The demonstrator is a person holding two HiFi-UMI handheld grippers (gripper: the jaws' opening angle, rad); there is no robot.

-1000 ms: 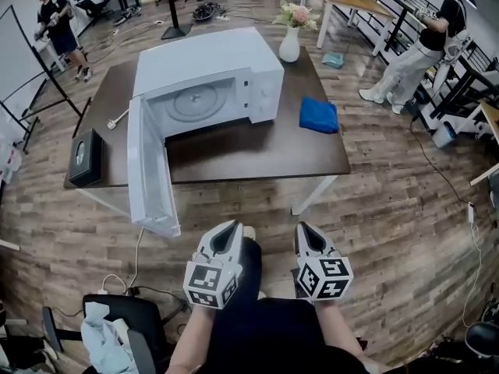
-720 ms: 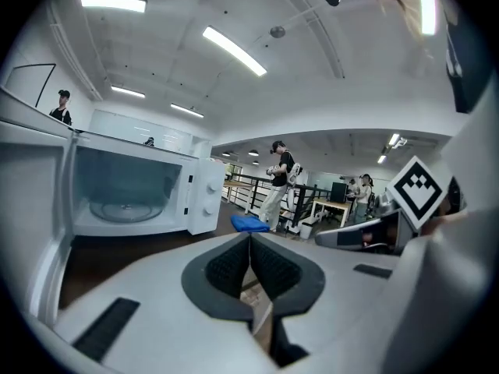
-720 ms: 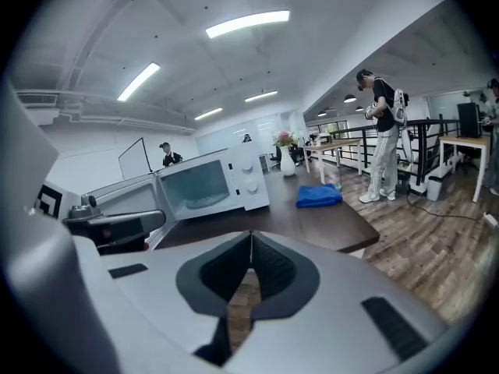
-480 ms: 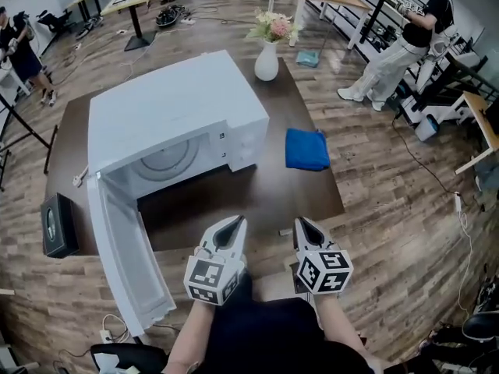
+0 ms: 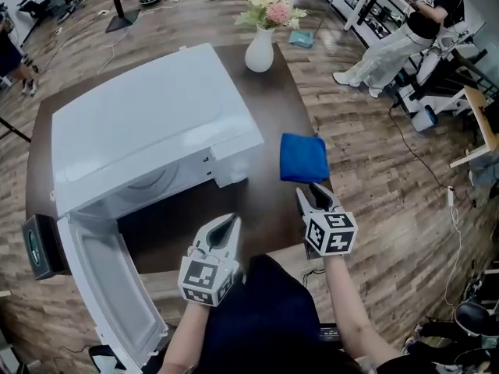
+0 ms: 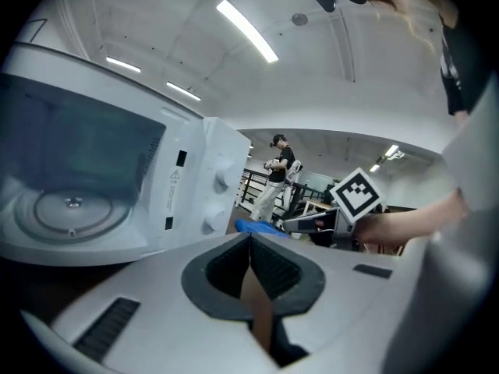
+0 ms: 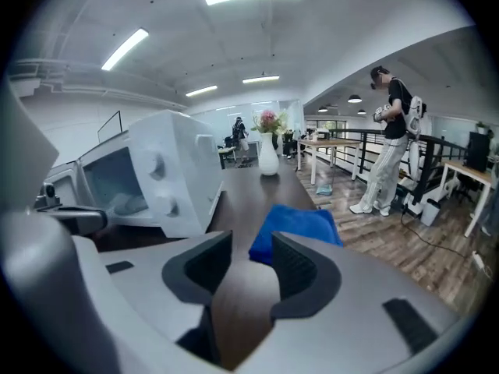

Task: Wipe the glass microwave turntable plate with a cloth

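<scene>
The glass turntable plate lies inside the white microwave, whose door hangs open to the front left. A folded blue cloth lies on the dark table to the right of the microwave. My right gripper hovers just short of the cloth's near edge. Its jaws are opening with nothing between them, and the cloth shows straight ahead of them. My left gripper is shut and empty. It points over the table's front edge toward the microwave's open cavity.
A white vase of flowers stands at the table's far end behind the cloth. A black box sits at the table's left corner beside the door. A person stands on the wood floor at the far right among desks.
Both grippers have come forward to the table's front edge as the view closed in. The right gripper has gone from shut to parted, near the blue cloth.
</scene>
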